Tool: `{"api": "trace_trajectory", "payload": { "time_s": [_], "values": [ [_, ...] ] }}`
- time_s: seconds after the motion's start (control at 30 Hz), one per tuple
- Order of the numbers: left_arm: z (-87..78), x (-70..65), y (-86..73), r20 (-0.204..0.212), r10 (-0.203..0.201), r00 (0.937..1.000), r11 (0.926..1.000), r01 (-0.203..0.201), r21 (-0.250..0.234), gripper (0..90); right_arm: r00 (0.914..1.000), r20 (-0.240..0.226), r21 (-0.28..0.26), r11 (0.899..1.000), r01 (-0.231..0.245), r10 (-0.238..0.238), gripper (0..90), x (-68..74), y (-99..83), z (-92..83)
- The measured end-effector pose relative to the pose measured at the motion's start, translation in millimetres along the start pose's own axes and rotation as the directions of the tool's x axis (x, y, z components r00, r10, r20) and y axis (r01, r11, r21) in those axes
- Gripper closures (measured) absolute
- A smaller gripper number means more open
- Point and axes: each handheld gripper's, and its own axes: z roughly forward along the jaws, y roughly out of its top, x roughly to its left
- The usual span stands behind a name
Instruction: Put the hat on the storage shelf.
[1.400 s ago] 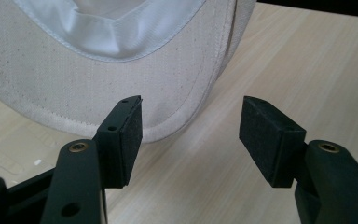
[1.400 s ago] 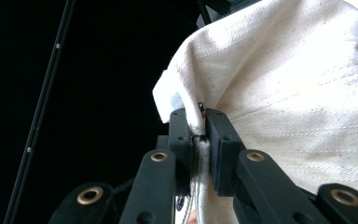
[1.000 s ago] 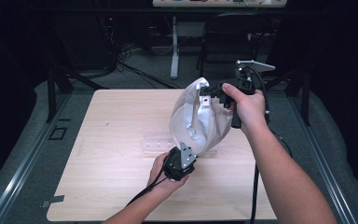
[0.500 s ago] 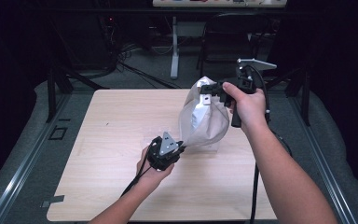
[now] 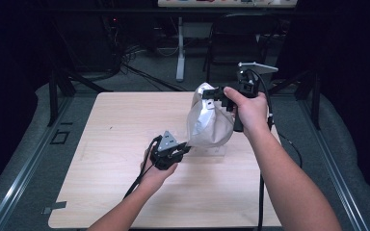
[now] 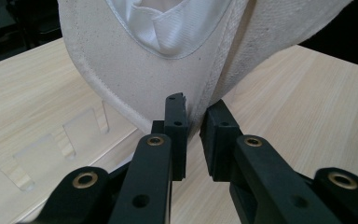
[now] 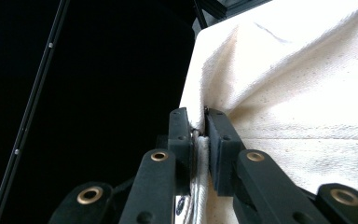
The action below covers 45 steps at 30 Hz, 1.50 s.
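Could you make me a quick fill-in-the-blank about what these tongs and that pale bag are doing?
1. The right tongs hold the ____ of the cloth bag, lifted above the table.
2. The left tongs pinch the bag's ____ edge.
3. The table is made of light ____.

Missing words: top; bottom; wood

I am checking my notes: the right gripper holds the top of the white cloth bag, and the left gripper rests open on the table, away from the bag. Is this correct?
Not quite. The left gripper is closed on the bag's lower edge, as the left gripper view shows. The right gripper does hold the top.
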Motion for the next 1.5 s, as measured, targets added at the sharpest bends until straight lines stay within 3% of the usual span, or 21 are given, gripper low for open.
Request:
{"api": "trace_trajectory", "payload": {
  "time_s": [0.6,0.7,0.83,0.87,0.97,1.13,1.33,1.5],
  "values": [
    [-3.1,16.3,-13.0,0.044,-0.049,0.9978,0.9988,0.049,-0.004,81.5,0.9999,0.009,0.027,1.000,0.005,-0.006,81.6,7.2,-2.1,20.8],
    [-3.7,17.5,-15.4,0.042,-0.072,0.9965,0.9974,0.072,0.003,81.2,0.9999,0.008,0.036,0.999,0.011,-0.011,81.6,7.2,-2.6,23.4],
    [-4.6,12.5,-14.5,0.006,-0.073,0.9973,0.9971,0.073,0.021,79.8,0.9999,0.001,0.041,0.999,0.010,-0.010,81.6,5.6,-4.2,28.7],
    [-5.0,10.3,-13.9,-0.003,-0.069,0.9976,0.9972,0.069,0.030,78.3,1.0000,0.000,0.046,0.999,0.009,-0.009,81.6,5.0,-4.4,30.0],
    [-9.3,0.4,-11.8,-0.044,-0.001,0.9990,0.9993,0.003,0.038,68.1,1.0000,-0.007,0.046,0.999,0.007,-0.007,81.6,4.0,-4.7,33.8],
    [-17.2,-13.1,-3.3,-0.080,0.063,0.9948,0.9979,-0.061,0.022,61.6,0.9999,-0.013,0.046,0.999,0.011,-0.010,81.6,5.2,-5.1,35.9],
    [-18.5,-16.8,4.8,-0.112,0.078,0.9906,0.9966,-0.075,0.033,78.2,0.9998,-0.015,0.051,0.999,0.011,-0.010,81.5,6.0,-6.0,36.4],
    [-19.1,-12.9,3.1,-0.113,0.066,0.9914,0.9976,-0.063,0.028,83.0,0.9998,-0.021,0.050,0.999,0.009,-0.007,81.6,4.3,-5.7,36.7]
  ]
}}
